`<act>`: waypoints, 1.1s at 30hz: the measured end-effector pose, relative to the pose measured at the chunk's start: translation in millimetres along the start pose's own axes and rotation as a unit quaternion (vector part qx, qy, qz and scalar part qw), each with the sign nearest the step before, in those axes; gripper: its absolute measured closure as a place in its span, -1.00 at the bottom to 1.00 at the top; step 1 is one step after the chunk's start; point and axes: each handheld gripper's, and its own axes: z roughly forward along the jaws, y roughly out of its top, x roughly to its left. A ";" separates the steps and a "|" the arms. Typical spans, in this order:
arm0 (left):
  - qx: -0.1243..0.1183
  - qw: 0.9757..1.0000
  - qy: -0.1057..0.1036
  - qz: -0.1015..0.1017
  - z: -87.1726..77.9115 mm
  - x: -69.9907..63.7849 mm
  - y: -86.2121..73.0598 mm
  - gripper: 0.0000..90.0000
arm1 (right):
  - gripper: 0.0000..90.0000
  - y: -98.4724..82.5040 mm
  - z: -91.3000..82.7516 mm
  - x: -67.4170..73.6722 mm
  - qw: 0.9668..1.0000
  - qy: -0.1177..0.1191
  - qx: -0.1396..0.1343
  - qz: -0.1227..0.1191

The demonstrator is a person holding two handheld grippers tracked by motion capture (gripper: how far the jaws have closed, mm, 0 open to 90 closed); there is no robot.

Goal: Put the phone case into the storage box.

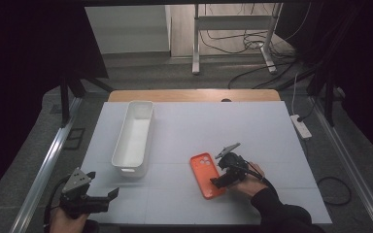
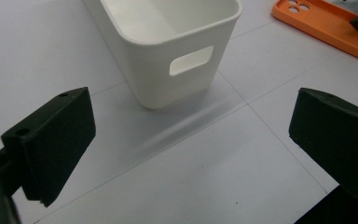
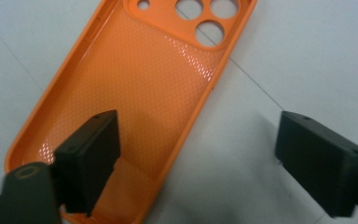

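Right gripper (image 3: 198, 163) jaws apart, straddling the long edge of the orange phone case (image 3: 135, 88), not yet clamped. Close squarely on that rim, then carry toward the white bin (image 1: 133, 136) at ten o'clock. Left gripper (image 2: 191, 154) idle, jaws wide apart.

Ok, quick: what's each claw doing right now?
Left claw: open, holding nothing, facing the white bin.
Right claw: open, straddling one long edge of the orange phone case, not gripping it.

From my remote seat I can read no lettering, brand, number or sign anywhere on the table. The orange textured silicone phone case (image 3: 135, 88) carries no print, only its round camera cut-outs, and the white oblong plastic bin (image 2: 168, 51) with the slot handle is plain too. The pale grey table mat (image 1: 213, 131) shows only seam lines.
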 end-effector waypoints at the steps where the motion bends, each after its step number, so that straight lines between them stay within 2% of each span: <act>1: 0.000 1.000 0.000 0.000 0.0 0.0 0.0 -0.97 | -0.54 -0.4 0.3 0.2 1.000 -0.001 0.002 -0.002; 4: 0.000 1.000 -0.001 0.000 0.1 -0.1 0.0 -0.97 | -0.28 -1.6 -2.4 -1.6 1.000 0.007 -0.002 -0.001; 10: 0.000 1.000 0.000 0.001 0.1 -0.1 0.1 -0.97 | 0.10 -3.4 -6.1 -6.9 1.000 0.003 -0.004 0.011; 16: 0.001 1.000 0.000 0.001 0.4 -0.5 0.2 -0.97 | 0.40 -2.0 -7.1 -6.4 1.000 0.023 0.002 0.011; 21: 0.002 1.000 0.001 0.002 0.6 -0.7 0.4 -0.97 | 0.74 -1.2 -7.2 -6.9 0.999 0.047 0.008 0.022; 25: 0.002 1.000 0.001 0.002 0.6 -0.6 0.4 -0.97 | 0.84 1.1 -7.4 -6.2 0.997 0.045 0.018 0.057; 28: 0.001 1.000 0.001 0.000 0.6 -0.6 0.3 -0.97 | 0.97 1.3 -7.6 -7.7 0.995 0.054 0.018 0.087; 33: 0.001 1.000 0.004 0.000 0.4 -0.4 0.4 -0.96 | 0.99 1.6 -8.7 -6.0 0.995 0.047 0.018 0.081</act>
